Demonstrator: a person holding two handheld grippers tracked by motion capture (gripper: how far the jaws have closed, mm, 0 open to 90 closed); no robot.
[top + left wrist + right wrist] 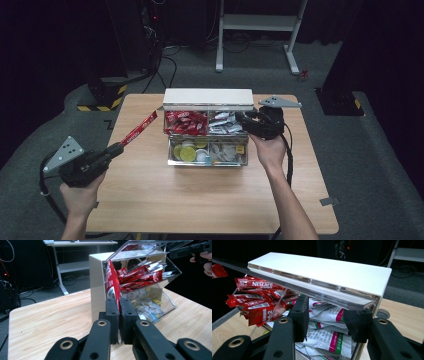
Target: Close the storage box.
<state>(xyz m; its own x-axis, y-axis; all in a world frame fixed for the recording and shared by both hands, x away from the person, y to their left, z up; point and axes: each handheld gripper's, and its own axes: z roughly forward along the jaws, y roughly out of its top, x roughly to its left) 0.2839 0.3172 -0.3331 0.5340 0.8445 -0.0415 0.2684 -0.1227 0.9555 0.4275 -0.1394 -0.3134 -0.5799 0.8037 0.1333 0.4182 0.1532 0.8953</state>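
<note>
A clear organiser box (208,99) with a white back stands at the far middle of the wooden table (200,200). Red Nescafe sachets (185,122) fill its upper left bin, and white-and-green sachets (225,122) fill the upper right. Round green and yellow capsules (187,152) lie in the lower tier. My left gripper (117,147) is shut on one red sachet (140,127), held in the air left of the box and pointing at it. The right gripper (243,120) is open at the upper right bin, its jaws under the raised clear lid (312,287).
A white desk frame (260,22) stands on the floor behind the table. Black stands and cables are nearby, with a hazard-striped base (100,100) at the back left. A small grey tag (330,201) sticks out at the table's right edge.
</note>
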